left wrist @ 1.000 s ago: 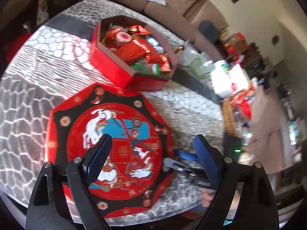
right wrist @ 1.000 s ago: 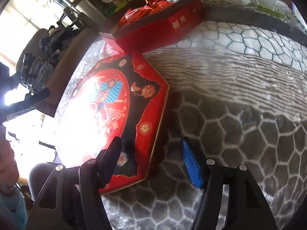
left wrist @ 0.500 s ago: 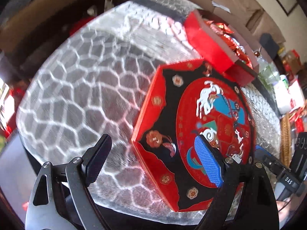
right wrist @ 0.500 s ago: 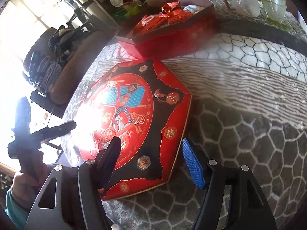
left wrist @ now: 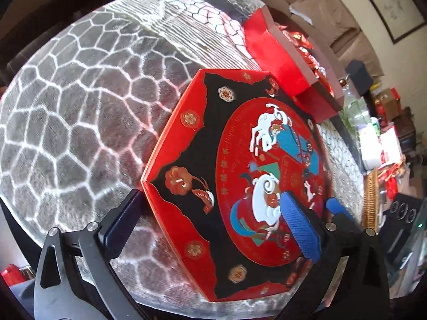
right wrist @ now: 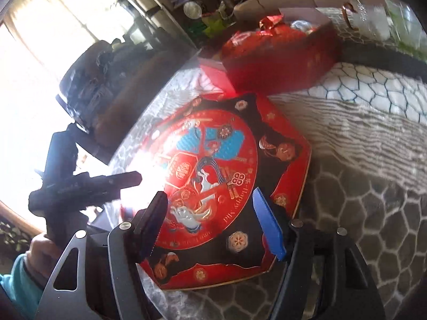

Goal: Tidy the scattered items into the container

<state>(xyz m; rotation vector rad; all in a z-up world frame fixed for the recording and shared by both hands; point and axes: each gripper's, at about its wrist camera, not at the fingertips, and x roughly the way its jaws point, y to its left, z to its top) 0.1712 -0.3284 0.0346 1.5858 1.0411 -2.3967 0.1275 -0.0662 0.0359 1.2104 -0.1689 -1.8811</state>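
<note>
A red and black hexagonal lid (left wrist: 213, 186), painted with figures, lies flat on a table (left wrist: 80, 133) covered in a grey honeycomb-patterned cloth, just beside the open red hexagonal box (left wrist: 280, 53) filled with red wrapped treats (right wrist: 267, 30). The left gripper (left wrist: 210, 224) is opening its jaws wide astride the lid's near corner. The right gripper (right wrist: 213, 224) hovers part-open over the lid's opposite edge, holding nothing.

Bright curtained window (right wrist: 40, 61) blowing out the left side, beige fabric sofa (left wrist: 328, 18) and a dark-framed wall picture (left wrist: 387, 2) way beyond the fingertips.
</note>
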